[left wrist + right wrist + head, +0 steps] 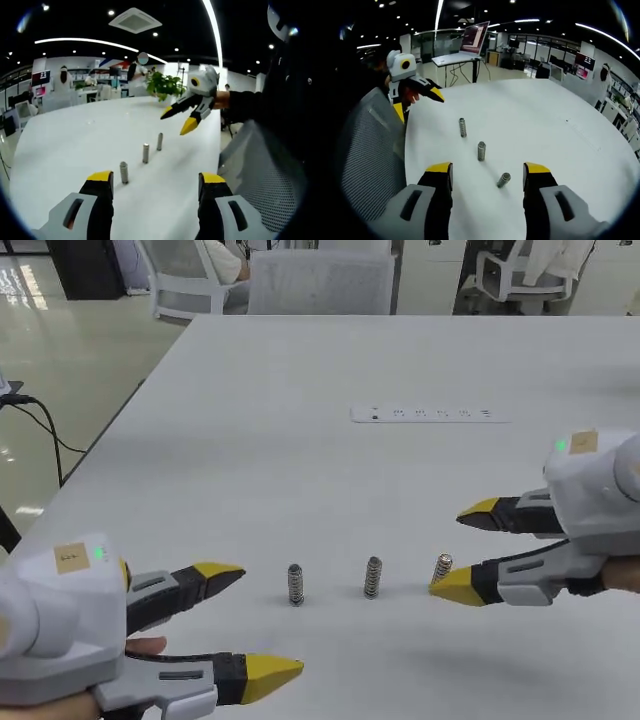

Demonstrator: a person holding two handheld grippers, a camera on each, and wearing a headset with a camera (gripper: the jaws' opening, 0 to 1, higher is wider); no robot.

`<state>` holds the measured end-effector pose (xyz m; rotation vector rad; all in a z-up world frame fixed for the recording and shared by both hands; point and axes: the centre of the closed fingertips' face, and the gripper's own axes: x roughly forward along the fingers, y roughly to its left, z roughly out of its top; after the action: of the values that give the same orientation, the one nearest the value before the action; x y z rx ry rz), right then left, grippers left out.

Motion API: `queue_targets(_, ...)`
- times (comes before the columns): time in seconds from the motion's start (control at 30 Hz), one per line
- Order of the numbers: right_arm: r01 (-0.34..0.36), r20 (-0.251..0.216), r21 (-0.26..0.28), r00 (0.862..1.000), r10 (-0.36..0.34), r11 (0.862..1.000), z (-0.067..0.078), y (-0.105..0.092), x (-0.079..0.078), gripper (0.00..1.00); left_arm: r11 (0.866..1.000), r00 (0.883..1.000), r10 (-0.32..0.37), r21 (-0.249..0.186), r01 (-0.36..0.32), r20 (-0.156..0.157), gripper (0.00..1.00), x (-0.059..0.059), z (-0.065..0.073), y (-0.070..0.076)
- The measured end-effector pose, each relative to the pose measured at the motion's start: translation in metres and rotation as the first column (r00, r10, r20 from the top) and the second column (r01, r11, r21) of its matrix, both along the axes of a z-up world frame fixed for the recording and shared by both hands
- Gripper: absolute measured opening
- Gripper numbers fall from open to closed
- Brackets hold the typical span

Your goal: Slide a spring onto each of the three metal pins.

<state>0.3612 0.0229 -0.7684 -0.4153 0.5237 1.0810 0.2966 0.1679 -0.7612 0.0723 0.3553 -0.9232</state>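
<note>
White table (pixel 330 470), both tools wide open and empty: left gripper (pixel 270 620) and right gripper (pixel 446 552) flank the row, presumably so either end is within reach. Three springs (pixel 373 577) stand upright between them. The right gripper view shows the nearest spring (pixel 504 180) leaning, a tilt less plain from the head view; pins are hidden by the coils.

Three small silvery coil springs stood in a row across the lower middle of the head view, well apart from one another. The left spring (pixel 295 584) and the middle spring (pixel 373 577) stood upright with their ribbed coils plainly visible, while the right spring (pixel 442 567) sat slightly higher in the frame and tilted off vertical. In the right gripper view the same row ran diagonally from upper left of centre down to lower centre, with the tilted spring lowest in the frame.
</note>
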Motion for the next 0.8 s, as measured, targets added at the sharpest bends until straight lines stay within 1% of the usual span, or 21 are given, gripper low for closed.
queue_targets(0.1,0.008,0.011,0.006,1.000,-0.008,1.000,-0.006,-0.005,-0.002,0.60,1.000,1.000,0.003,-0.004,-0.003,-0.002,0.65,0.000,-0.001,0.000)
queue_targets(0.17,0.022,0.005,0.013,1.000,-0.022,1.000,-0.009,-0.008,-0.002,0.61,1.000,1.000,0.005,-0.006,-0.005,-0.003,0.65,-0.001,-0.001,0.000)
queue_targets(0.3,0.039,0.011,0.014,0.999,-0.039,0.999,-0.013,-0.012,-0.004,0.63,1.000,1.000,0.008,-0.011,-0.008,-0.006,0.65,-0.001,-0.002,0.001)
queue_targets(0.43,0.054,0.024,0.025,0.998,-0.054,0.998,-0.013,-0.013,-0.004,0.64,1.000,1.000,0.013,-0.015,-0.013,-0.009,0.66,0.000,-0.003,0.001)
queue_targets(0.53,0.068,0.037,0.049,0.997,-0.069,0.997,-0.011,-0.012,-0.003,0.65,0.999,1.000,0.019,-0.030,-0.019,-0.011,0.66,0.000,-0.002,0.001)
queue_targets(0.63,0.079,0.047,0.057,0.996,-0.082,0.995,-0.014,-0.011,-0.005,0.66,0.999,1.000,0.027,-0.041,-0.027,-0.012,0.66,0.000,-0.001,0.001)
queue_targets(0.73,0.083,0.034,0.055,0.996,-0.085,0.995,-0.019,-0.010,-0.008,0.67,0.998,0.999,0.034,-0.046,-0.034,-0.013,0.66,-0.001,-0.002,0.000)
queue_targets(0.8,0.083,0.029,0.060,0.996,-0.085,0.995,-0.021,-0.009,-0.010,0.68,0.998,0.999,0.029,-0.049,-0.030,-0.019,0.66,-0.004,-0.004,-0.002)
